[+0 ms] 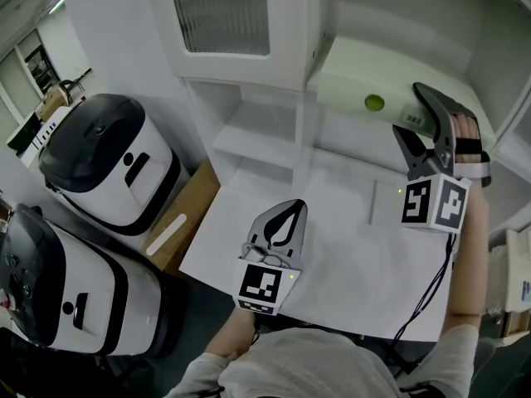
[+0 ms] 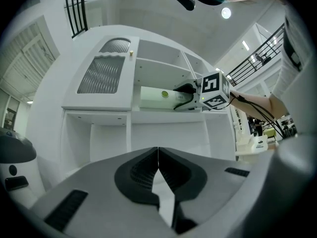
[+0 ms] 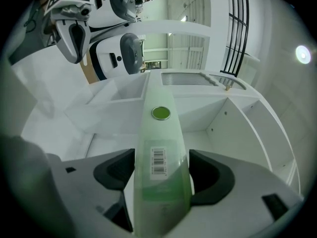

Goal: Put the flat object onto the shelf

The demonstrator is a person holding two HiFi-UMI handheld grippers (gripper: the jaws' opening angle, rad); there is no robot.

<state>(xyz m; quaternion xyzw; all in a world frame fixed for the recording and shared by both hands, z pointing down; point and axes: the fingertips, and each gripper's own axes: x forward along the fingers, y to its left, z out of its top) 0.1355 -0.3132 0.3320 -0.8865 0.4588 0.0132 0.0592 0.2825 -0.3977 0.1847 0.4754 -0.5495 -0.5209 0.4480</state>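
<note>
Right tool: open, jaws standing either side of the flat object.
Left tool: closed, empty.
Shelf: back out crooked and you could drag it off.

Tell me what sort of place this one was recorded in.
Probably a lab or test hall, not a home. A bare white shelf unit stands on a white table, two white-and-black machines stand beside it, and black railings run overhead.
</note>
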